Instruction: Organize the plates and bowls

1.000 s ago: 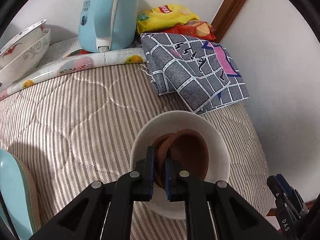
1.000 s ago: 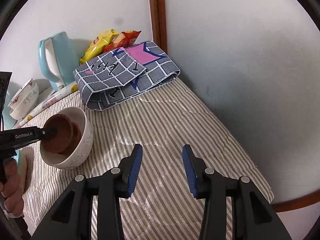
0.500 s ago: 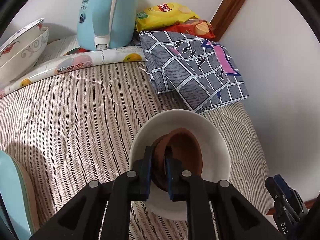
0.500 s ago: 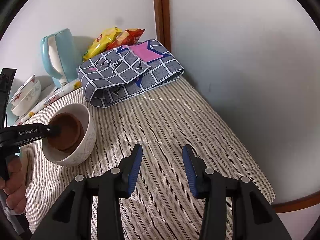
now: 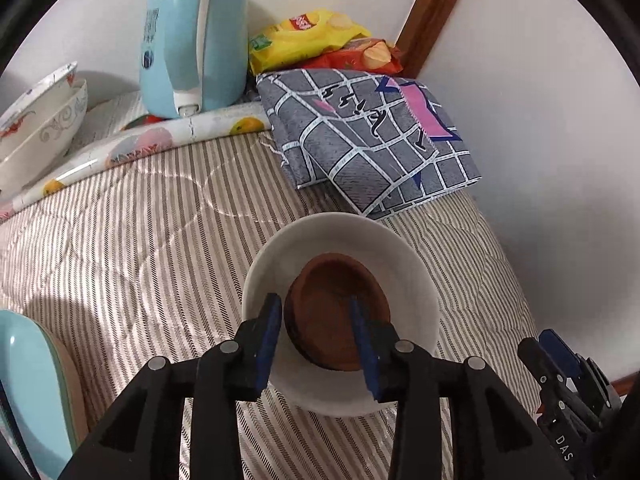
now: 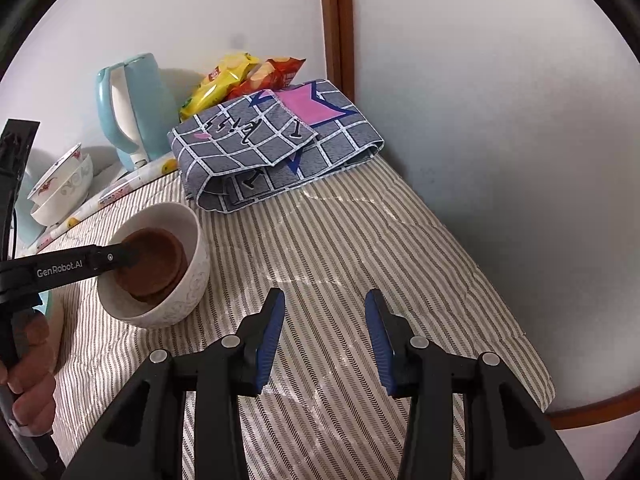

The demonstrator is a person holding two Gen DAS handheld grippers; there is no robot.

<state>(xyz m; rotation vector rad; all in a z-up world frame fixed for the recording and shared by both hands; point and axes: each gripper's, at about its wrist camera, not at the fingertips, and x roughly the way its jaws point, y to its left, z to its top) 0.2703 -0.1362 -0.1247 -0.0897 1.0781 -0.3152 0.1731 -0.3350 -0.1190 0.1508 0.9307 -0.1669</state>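
Over the white bowl, left gripper fingers spread around brown dish, right gripper fingers spread.

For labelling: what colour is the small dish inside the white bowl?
Reddish brown dish, clearest in the left wrist view.

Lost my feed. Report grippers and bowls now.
Left gripper open, jaws astride brown bowl's rim. Brown bowl nested in white bowl. Right gripper open, empty over striped quilt. Nothing obstructing.
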